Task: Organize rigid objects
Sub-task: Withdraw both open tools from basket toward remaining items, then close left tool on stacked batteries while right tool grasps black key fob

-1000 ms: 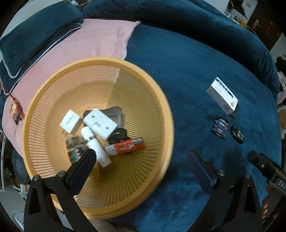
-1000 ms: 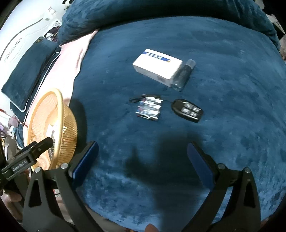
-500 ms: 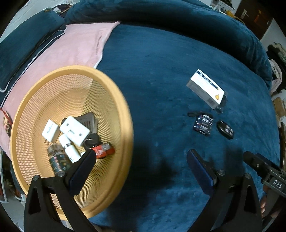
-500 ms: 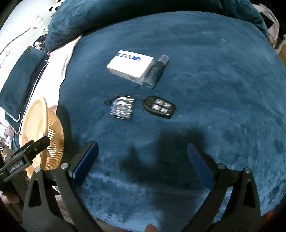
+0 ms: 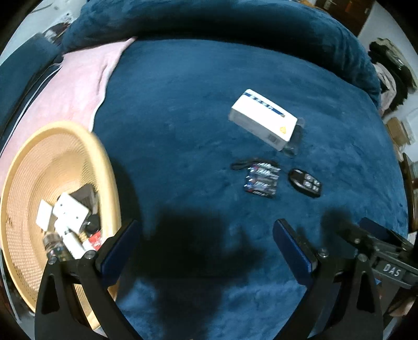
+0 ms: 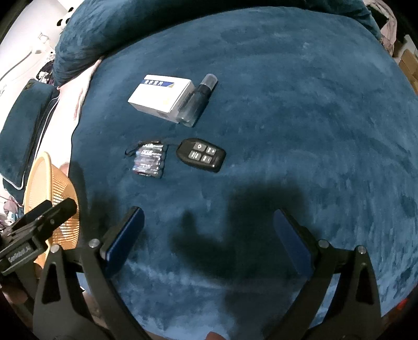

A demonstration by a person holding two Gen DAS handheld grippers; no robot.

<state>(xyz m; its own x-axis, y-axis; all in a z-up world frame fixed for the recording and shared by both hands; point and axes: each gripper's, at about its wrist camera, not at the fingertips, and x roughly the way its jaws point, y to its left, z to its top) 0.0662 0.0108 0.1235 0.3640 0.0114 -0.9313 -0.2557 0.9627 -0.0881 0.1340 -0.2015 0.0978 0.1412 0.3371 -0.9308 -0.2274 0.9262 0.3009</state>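
Jaws of both the left gripper (image 5: 205, 244) and right gripper (image 6: 209, 232) gape empty; several items already fill the basket (image 5: 104, 167) at left, while battery pack (image 6: 149, 160), key fob (image 6: 200, 154), white box (image 6: 160, 96) and small bottle (image 6: 199, 100) remain on the blue bed (image 6: 300, 117).

- A deep blue plush blanket (image 6: 287, 104) fills most of both views, its pile brushed in lighter streaks.
- A rolled blue bolster (image 5: 222, 21) runs along the top of the left view.
- A pink cloth (image 5: 78, 86) lies at upper left.
- A dark blue piped cushion (image 6: 21, 130) sits at the left edge of the right view.
- Dark shadows (image 6: 248, 222) fall across the lower middle.
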